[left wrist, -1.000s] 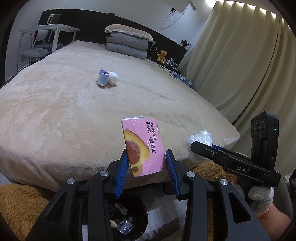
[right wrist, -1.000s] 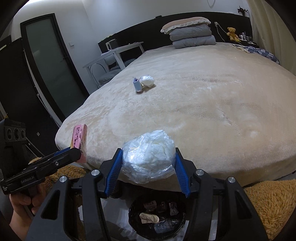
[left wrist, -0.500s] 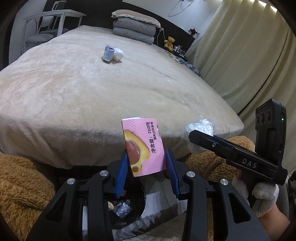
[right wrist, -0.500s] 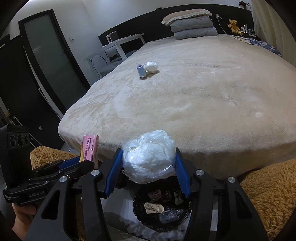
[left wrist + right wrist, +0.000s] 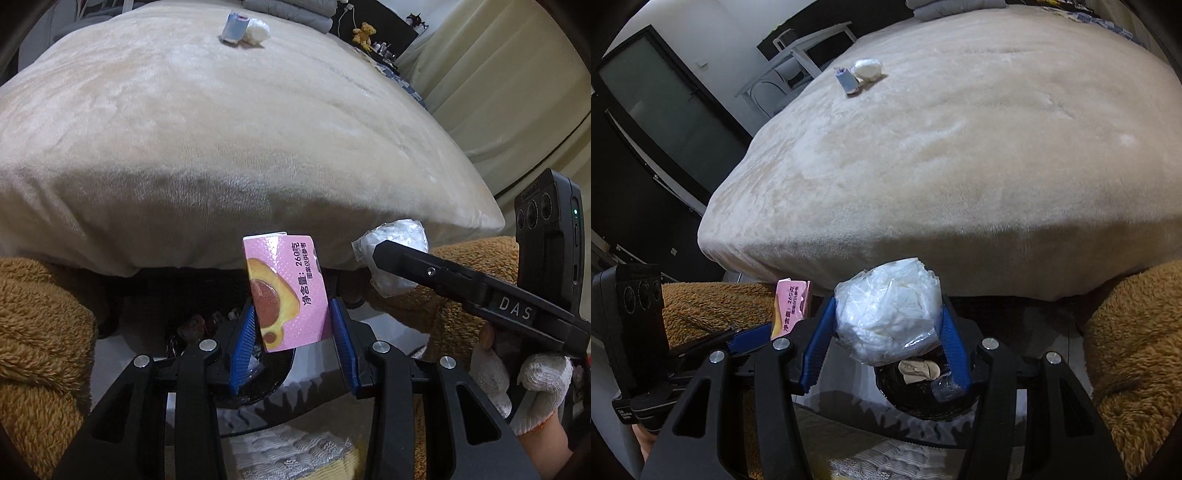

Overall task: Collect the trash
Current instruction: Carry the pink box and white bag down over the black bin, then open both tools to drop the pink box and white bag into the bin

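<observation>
My left gripper [image 5: 291,325] is shut on a pink snack packet [image 5: 286,291] printed with a cake picture, held upright above a black-lined trash bin [image 5: 258,384]. My right gripper [image 5: 888,332] is shut on a crumpled clear plastic bag of white stuff [image 5: 888,310], hanging over the same trash bin [image 5: 923,402], which holds several scraps. In the left wrist view the right gripper [image 5: 373,254] and its plastic bag [image 5: 395,240] show at the right. The pink packet [image 5: 790,308] shows at the left in the right wrist view. A small blue-grey carton [image 5: 232,29] and a white wad [image 5: 256,32] lie far back on the bed.
The beige plush bed [image 5: 221,129] fills the view ahead, its front edge just above the bin. Brown fluffy fabric [image 5: 37,325] lies on both sides of the bin. A gloved hand [image 5: 535,384] holds the right gripper. Curtains [image 5: 498,92] hang at right; a dark door [image 5: 665,110] stands left.
Both grippers have sunk and tipped downward with their loads still held. The bed has risen in view and the bin sits more directly under the jaws.
</observation>
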Available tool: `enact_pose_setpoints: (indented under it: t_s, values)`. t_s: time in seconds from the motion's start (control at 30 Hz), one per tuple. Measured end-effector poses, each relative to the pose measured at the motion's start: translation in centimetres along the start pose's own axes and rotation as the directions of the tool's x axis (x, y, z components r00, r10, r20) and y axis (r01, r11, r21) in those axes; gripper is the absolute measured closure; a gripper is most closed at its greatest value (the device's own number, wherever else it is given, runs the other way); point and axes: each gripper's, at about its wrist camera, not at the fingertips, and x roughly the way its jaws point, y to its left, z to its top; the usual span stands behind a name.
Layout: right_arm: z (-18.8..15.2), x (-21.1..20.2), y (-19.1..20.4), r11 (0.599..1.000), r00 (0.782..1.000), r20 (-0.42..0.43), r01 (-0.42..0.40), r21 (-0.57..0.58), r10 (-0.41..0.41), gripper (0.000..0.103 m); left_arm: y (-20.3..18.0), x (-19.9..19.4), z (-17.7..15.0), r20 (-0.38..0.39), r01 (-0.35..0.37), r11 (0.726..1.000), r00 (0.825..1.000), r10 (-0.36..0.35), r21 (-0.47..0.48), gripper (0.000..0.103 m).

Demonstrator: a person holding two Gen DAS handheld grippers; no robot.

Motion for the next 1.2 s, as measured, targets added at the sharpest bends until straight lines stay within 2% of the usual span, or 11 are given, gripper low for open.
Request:
enact_pose_setpoints:
  t_s: [0.2, 0.47, 0.57, 0.63, 0.67, 0.7, 0.73, 0.93, 1.2]
  values:
    - [-0.2, 2.0, -1.4, 0.997, 0.994, -0.106, 0.01, 0.076, -0.002, 0.048, 0.5, 2.2, -0.4, -0.103, -0.035, 0.999, 0.994, 0.033, -0.024, 0.065]
    - [-0.2, 3.8, -2.3, 0.993, 0.986, -0.167, 0.036, 0.112, -0.017, 0.047, 0.8, 3.5, -0.7, -0.158, -0.057, 0.997, 0.986, 0.049, -0.044, 0.064]
    - [-0.1, 3.8, -2.4, 0.992, 0.986, -0.165, 0.037, 0.122, -0.016, 0.046, 0.7, 3.7, -0.7, -0.161, -0.065, 0.997, 0.985, 0.057, -0.041, 0.064]
    - [-0.2, 3.7, -2.5, 0.99, 0.988, -0.156, 0.03, 0.135, -0.008, 0.044, 0.7, 3.6, -0.6, -0.157, -0.063, 0.997, 0.986, 0.055, -0.048, 0.06]
    - [-0.2, 3.7, -2.7, 0.989, 0.988, -0.157, 0.032, 0.146, -0.009, 0.036, 0.8, 3.5, -0.5, -0.156, -0.072, 0.996, 0.986, 0.063, -0.05, 0.044]
    - [-0.2, 3.7, -2.9, 0.987, 0.988, -0.156, 0.025, 0.162, 0.001, 0.031, 0.8, 3.4, -0.5, -0.152, -0.078, 0.996, 0.986, 0.07, -0.05, 0.038]
    - [-0.2, 3.7, -3.1, 0.985, 0.988, -0.152, 0.011, 0.175, 0.016, 0.028, 0.8, 3.3, -0.5, -0.144, -0.072, 0.996, 0.987, 0.064, -0.051, 0.036]
    - [-0.1, 2.7, -3.3, 0.982, 0.992, -0.113, -0.027, 0.189, 0.049, 0.028, 0.7, 2.1, -0.3, -0.091, -0.051, 0.997, 0.995, 0.046, -0.057, 0.036]
    - [0.5, 1.5, -2.5, 0.987, 0.996, -0.073, -0.047, 0.153, 0.059, 0.028, 0.6, 0.3, 0.1, -0.004, -0.022, 0.999, 1.0, 0.022, -0.049, 0.036]
